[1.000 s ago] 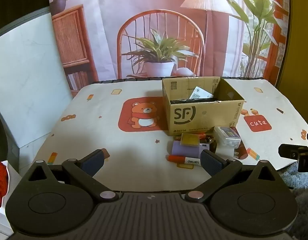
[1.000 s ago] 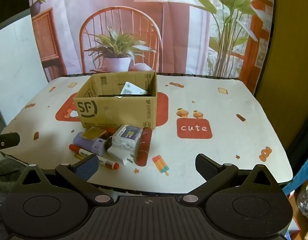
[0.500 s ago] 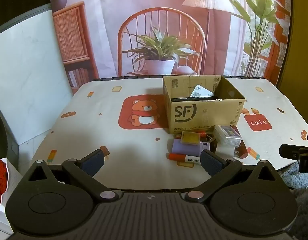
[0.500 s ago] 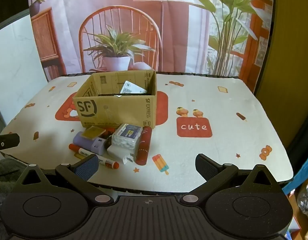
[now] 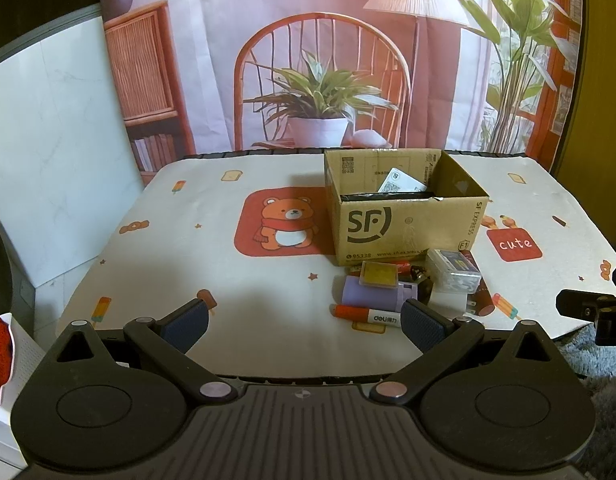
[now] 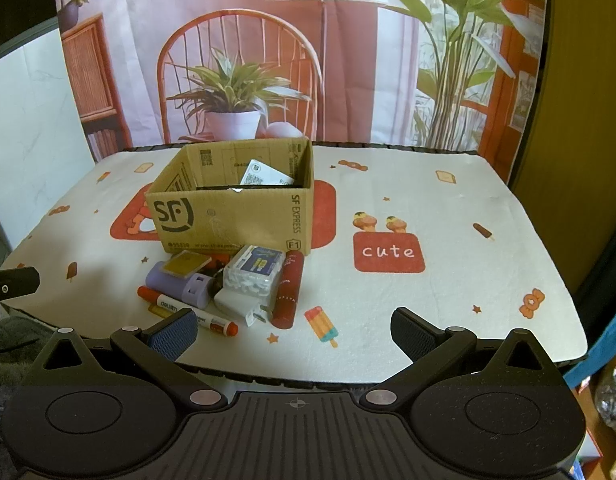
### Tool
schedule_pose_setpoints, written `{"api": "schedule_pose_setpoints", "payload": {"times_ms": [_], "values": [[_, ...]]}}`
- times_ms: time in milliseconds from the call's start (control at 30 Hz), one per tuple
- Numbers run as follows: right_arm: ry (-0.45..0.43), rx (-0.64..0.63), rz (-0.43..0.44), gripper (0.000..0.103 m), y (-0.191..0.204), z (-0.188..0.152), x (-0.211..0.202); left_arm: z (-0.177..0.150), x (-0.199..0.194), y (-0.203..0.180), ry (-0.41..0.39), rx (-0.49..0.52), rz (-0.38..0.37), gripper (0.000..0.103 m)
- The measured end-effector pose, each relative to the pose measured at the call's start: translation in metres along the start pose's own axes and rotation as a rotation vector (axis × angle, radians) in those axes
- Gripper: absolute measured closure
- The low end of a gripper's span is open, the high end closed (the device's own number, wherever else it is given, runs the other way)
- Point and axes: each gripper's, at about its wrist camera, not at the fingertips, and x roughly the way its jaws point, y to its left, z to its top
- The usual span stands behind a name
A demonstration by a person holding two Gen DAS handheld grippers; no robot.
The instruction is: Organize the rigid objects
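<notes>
Since a second ago my left view has lifted and tipped a little, so the counter's point(image 5: 268, 320) far edge sits lower in the picture and more of the backdrop shows above it; the right view has barely shifted, and nothing on the counter has moved; I see the left tool point(image 5: 304, 322) with its blue-padded fingers spread wide and nothing between them, hovering over the near edge of the patterned mat; the right tool point(image 6: 294, 330) is likewise wide and empty, low over the near edge on its own side.

The cardboard box point(image 6: 232, 216), open at the top and printed SF, stands past the middle of the counter with a white card point(image 6: 264, 176) leaning inside it; the loose things lie in a heap just in front of the box, touching one another: a purple case point(image 6: 180, 284) with a flat yellow piece point(image 6: 188, 263) on top, a clear plastic box point(image 6: 254, 272) resting on a white charger point(image 6: 238, 304), a dark red tube point(image 6: 289, 290) lying beside them toward the right, and an orange-capped marker point(image 6: 188, 311) nearest me; from the right view the marker runs partly behind the tool's left finger; from the left view the heap sits just beyond the right finger.
</notes>
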Motion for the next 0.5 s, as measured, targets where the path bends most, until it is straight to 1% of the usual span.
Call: {"api": "schedule_pose_setpoints", "payload": {"times_ms": [500], "values": [[0.003, 0.001, 0.0, 0.0, 0.0001, -0.0005, 0.0004, -0.0015, -0.0003, -0.0017, 0.004, -0.001, -0.006, 0.0]]}}
